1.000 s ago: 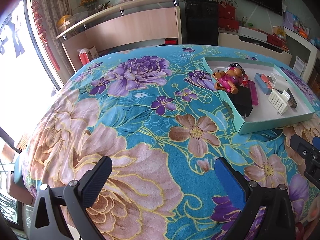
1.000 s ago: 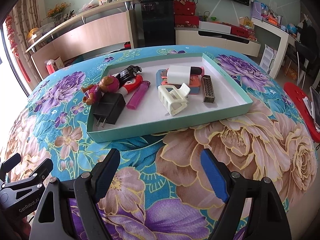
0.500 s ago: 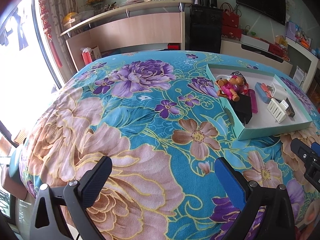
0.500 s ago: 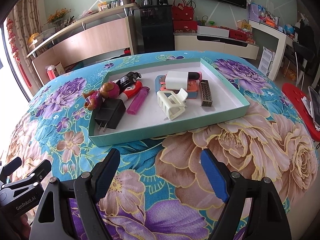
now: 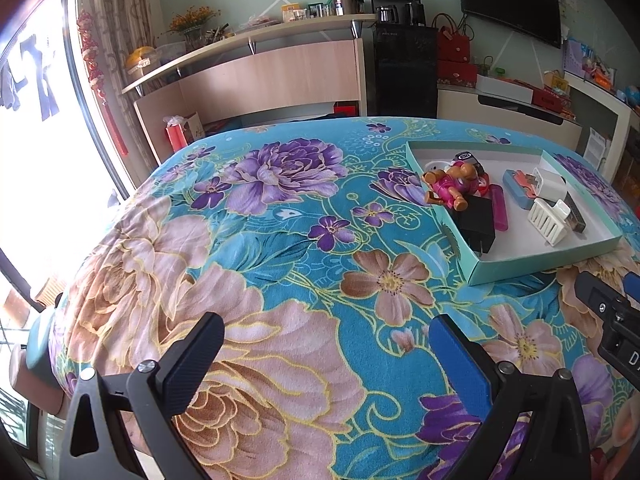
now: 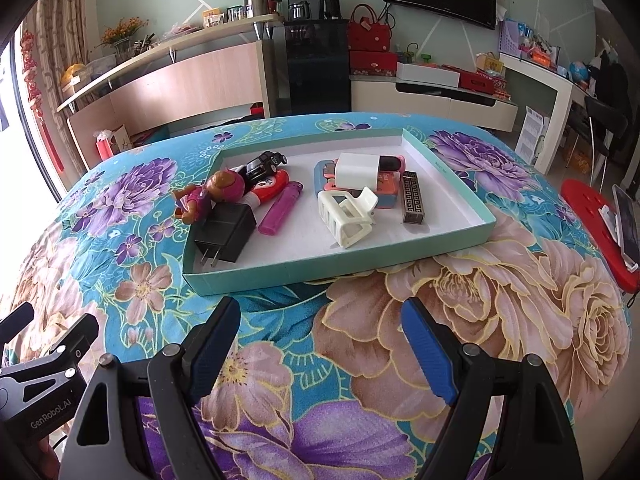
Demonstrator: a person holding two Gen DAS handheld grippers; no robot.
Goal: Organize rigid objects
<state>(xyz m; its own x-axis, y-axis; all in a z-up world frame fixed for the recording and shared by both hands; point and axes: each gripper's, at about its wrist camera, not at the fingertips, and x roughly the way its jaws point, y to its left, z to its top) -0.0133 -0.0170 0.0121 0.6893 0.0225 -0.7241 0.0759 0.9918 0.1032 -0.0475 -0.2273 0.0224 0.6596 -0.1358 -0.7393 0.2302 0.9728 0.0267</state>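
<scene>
A shallow teal tray [image 6: 340, 266] on the floral cloth holds a pink doll [image 6: 208, 196], a black charger [image 6: 226, 236], a pink lighter [image 6: 280, 208], a white hair claw [image 6: 348, 216], a white block [image 6: 356, 170], a dark patterned bar [image 6: 412, 202] and a black toy car [image 6: 262, 166]. My right gripper [image 6: 320, 352] is open and empty, in front of the tray's near edge. My left gripper [image 5: 324, 354] is open and empty over bare cloth, left of the tray [image 5: 540, 260]. The doll [image 5: 448, 190] and charger [image 5: 476, 222] show there too.
The table with its floral cloth [image 5: 260, 260] drops off at the left by a bright window. A long shelf unit [image 6: 180, 80], a black cabinet [image 6: 316, 64] and a low white bench stand behind. A red stool [image 6: 592, 236] with a phone stands at the right.
Both grippers have pulled back and risen a little, so the tray looks farther away and more of the room shows. Both stay open. The objects in the tray have not moved.
</scene>
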